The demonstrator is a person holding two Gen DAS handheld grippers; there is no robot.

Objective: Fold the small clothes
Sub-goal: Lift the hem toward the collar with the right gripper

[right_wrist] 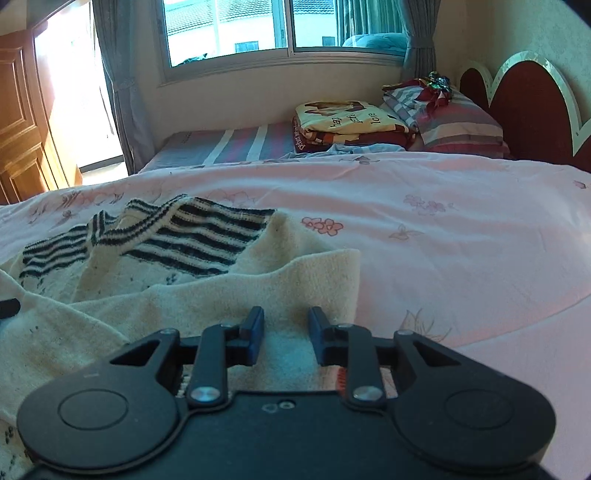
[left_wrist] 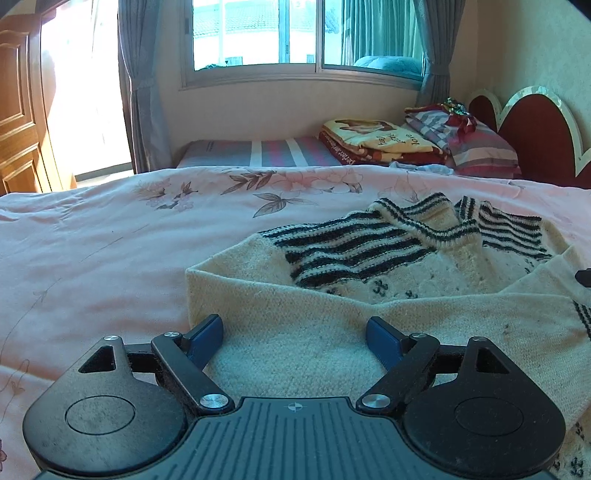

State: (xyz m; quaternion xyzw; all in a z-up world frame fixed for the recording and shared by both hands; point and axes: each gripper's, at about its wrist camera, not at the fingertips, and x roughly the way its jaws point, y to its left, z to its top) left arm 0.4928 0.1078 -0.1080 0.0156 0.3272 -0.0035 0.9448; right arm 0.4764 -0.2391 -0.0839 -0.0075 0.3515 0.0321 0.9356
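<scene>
Two grippers sit low over a cream knitted sweater (left_wrist: 332, 343) that lies partly folded on a pink floral bedspread (left_wrist: 92, 240). The left gripper (left_wrist: 295, 332) has its blue-padded fingers (left_wrist: 382, 341) spread wide, with the near cream fold of the sweater lying between them and nothing pinched. The right gripper (right_wrist: 286, 332) has its fingers (right_wrist: 253, 334) parted by a narrower gap, also over cream knit at the sweater's near right edge; nothing is clamped between them. The sweater's dark-and-white striped sleeves (left_wrist: 354, 247) and ribbed collar lie across its far part, and small dark motifs dot the body. In the right wrist view the sweater (right_wrist: 166, 302) fills the near left, with bare bedspread (right_wrist: 461, 240) stretching to the right. Farther off, a folded yellow printed blanket (left_wrist: 373, 138) rests beside a striped pillow (left_wrist: 480, 147) against a red scalloped headboard (left_wrist: 535, 125), beneath a window (left_wrist: 303, 33) with grey-blue curtains.
</scene>
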